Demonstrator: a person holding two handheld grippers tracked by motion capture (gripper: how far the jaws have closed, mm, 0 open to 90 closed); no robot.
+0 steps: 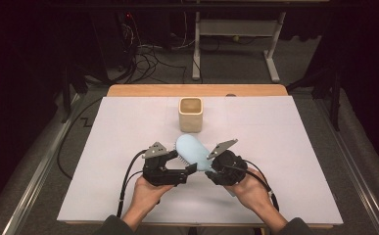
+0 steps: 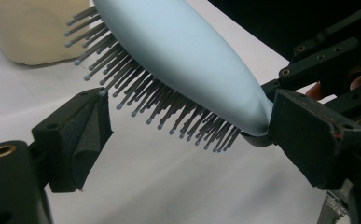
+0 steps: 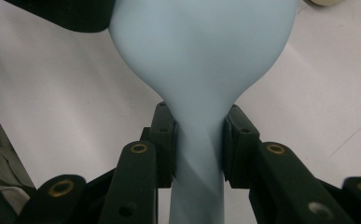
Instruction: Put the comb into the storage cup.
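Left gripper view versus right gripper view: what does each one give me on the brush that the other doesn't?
Left gripper view: the bristles hanging under the brush, with the left gripper open, one pad corner at a bristle tip, plus the beige cup behind. Right gripper view: the right gripper shut on the brush handle, pads pressing both sides. Both: the pale blue brush back and the white table.
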